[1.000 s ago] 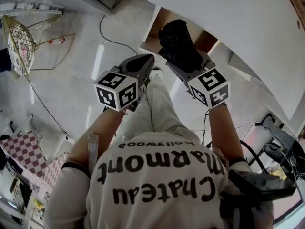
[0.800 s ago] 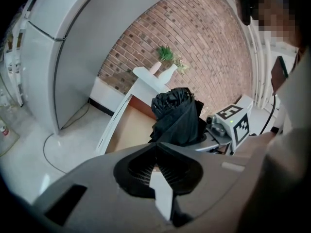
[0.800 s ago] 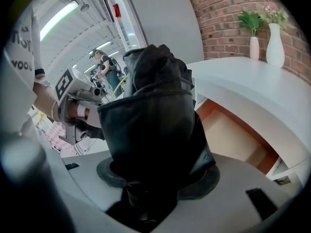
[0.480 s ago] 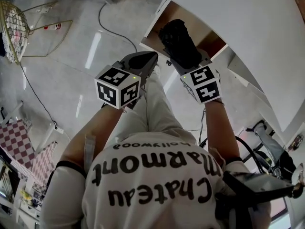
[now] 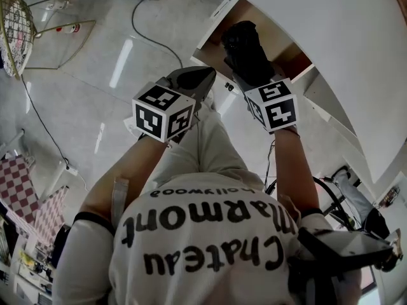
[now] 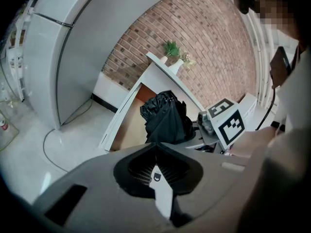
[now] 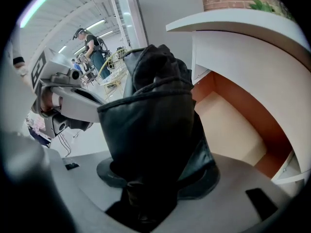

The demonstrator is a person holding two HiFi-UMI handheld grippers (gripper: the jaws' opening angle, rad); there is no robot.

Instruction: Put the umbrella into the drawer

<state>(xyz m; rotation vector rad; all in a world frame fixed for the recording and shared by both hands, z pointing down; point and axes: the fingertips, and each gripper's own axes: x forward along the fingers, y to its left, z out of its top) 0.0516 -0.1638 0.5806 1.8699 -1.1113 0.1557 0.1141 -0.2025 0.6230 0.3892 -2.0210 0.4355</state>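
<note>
I'd aim for the open drawer point(image 5: 213, 48), where the folded black umbrella point(image 5: 245, 53) hangs over its mouth, long axis tipped steeply down and free end pointing far inside, lay it flat, then loosen my right hand-held gripper point(image 7: 155, 178), clamped wide round it; the left hand-held gripper point(image 6: 158, 171) is closed and empty.

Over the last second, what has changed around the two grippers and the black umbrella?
The right gripper, carrying the black folded fabric umbrella, has come lower toward the open white drawer with a brown inside, and it tips down more steeply. The left gripper has sunk a little too. Unchanged: the right gripper still clamps the umbrella, the left one stays shut and empty, and the drawer stays open.
</note>
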